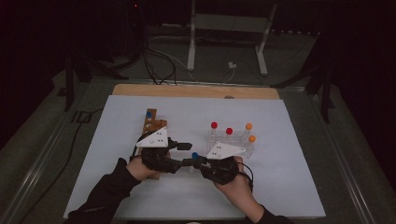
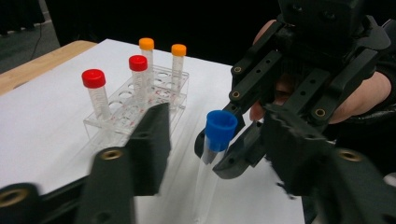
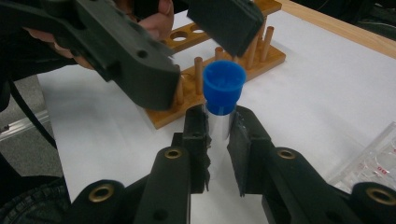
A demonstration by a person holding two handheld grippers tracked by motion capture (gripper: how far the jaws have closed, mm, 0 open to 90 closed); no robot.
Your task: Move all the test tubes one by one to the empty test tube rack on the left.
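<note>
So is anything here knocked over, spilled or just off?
Nothing stands out. The four capped tubes stand upright in the clear rack, and the wooden rack sits flat on the white sheet. The right gripper holds the blue-capped tube upright; the left gripper is beside its cap.

No legible text — markings unreadable
</note>
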